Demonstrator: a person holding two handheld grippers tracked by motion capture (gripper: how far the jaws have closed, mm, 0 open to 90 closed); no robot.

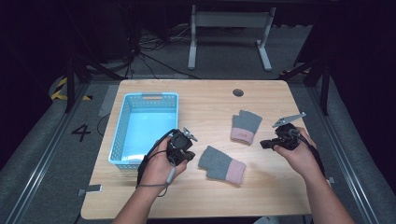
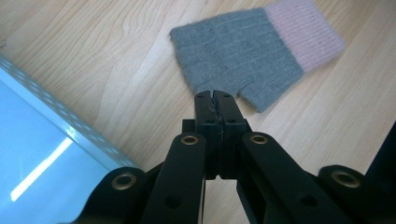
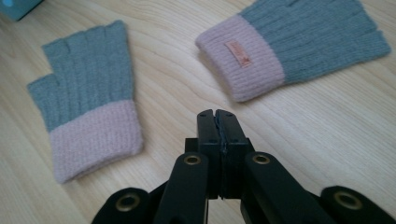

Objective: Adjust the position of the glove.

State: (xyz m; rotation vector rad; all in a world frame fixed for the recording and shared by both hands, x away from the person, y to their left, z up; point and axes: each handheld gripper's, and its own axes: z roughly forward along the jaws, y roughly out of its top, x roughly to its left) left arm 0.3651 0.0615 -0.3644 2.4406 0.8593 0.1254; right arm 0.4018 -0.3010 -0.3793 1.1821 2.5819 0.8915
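Forearms enter near bench edge; left claw (image 1: 180, 145) and right claw (image 1: 280, 137) both pressed together, holding nothing. Near glove (image 1: 222, 164) beside left claw, far glove (image 1: 245, 126) mid-bench, basket (image 1: 122, 135) left. Risk: descending unopened just shoves knit along wood; shallow pinch snags loose yarn, glove slips.

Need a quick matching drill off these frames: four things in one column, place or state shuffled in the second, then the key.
Column 1
1. basket
2. near glove
3. far glove
4. left gripper

Column 2
A. lies flat between the two hands, pink cuff toward the person's right
B. jaws pressed together on nothing, above bare wood
C. light blue, at the table's left, nothing in it
D. farther up the table, pink cuff with a small label toward the person

Pairs: 1-C, 2-A, 3-D, 4-B
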